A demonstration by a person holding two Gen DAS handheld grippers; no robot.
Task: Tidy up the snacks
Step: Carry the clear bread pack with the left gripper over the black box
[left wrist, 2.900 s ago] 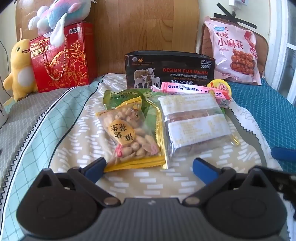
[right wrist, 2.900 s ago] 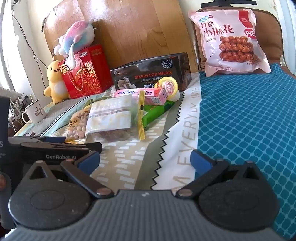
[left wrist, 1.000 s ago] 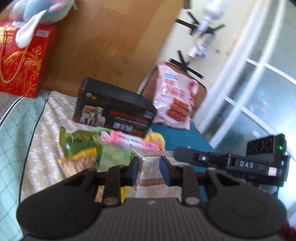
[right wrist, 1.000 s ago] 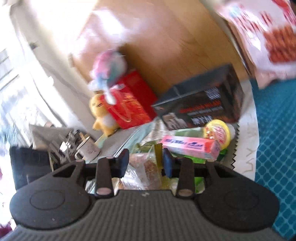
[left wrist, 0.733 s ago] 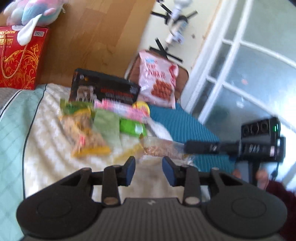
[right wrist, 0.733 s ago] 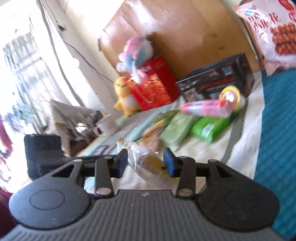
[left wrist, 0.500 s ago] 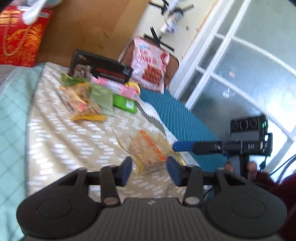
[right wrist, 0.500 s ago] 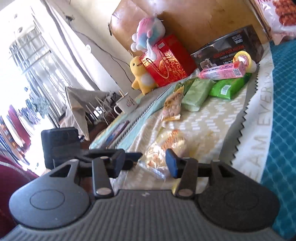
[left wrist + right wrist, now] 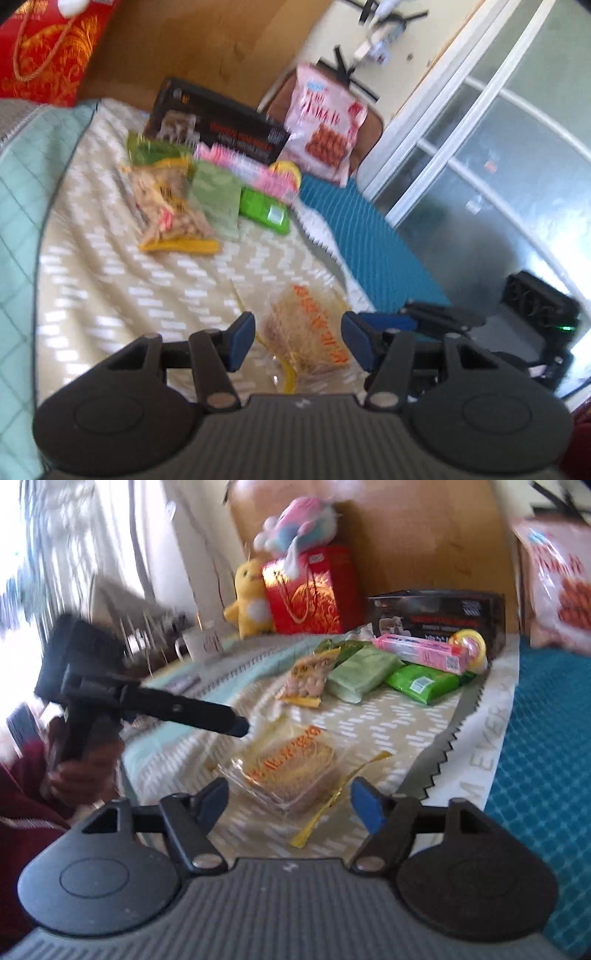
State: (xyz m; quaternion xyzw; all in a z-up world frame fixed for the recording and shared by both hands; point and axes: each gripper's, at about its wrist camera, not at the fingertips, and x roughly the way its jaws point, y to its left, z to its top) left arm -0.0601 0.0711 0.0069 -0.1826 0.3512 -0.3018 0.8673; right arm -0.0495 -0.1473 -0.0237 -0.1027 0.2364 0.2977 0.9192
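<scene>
Clear snack packet (image 9: 286, 771) flat on quilt (image 9: 384, 716), free | left gripper (image 9: 297, 341), right gripper (image 9: 291, 801) jaws just widened, pads off it

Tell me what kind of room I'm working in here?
Most likely a bedroom: the snacks lie on a patterned bedspread against a wooden headboard, with a yellow duck plush and a pastel plush at its head. Glass doors stand beside it.

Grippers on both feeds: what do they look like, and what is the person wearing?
Both match. The left gripper and right gripper have black linkage fingers tipped with blue pads and silver pivot pins, on a ribbed grey body with two round black housings. No cables are visible on either. The sleeve is dark red.
</scene>
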